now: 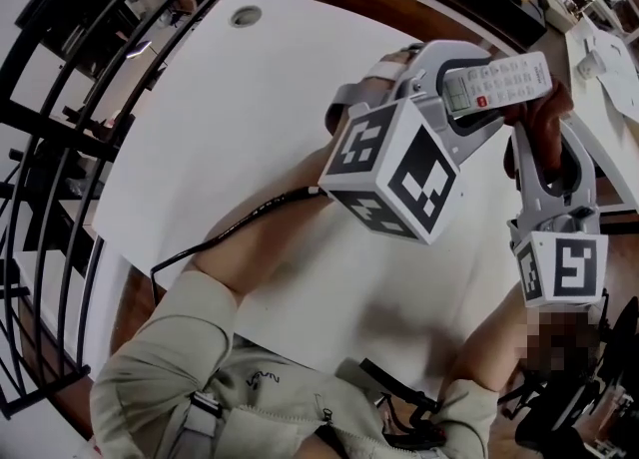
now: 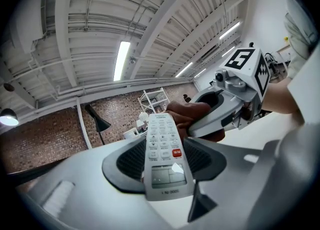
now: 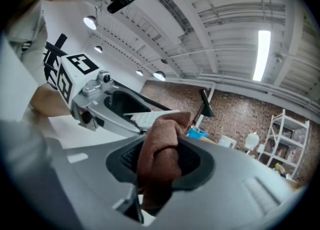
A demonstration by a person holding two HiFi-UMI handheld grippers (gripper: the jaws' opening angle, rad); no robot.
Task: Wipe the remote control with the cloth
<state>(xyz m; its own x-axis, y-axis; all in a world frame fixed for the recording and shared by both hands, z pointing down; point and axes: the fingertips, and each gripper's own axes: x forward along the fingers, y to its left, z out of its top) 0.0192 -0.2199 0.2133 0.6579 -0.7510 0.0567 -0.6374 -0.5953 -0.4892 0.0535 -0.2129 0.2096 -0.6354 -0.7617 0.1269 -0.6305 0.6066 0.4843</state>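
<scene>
Plenty of bare table on the left, with its edge close on the right. The left gripper clamps the remote, whose long axis points rightward at the cloth pinched in the right gripper.

White remote control, red button; rust-brown cloth.

You have one remote control, one cloth, one bench and two claws: left claw, right claw.
</scene>
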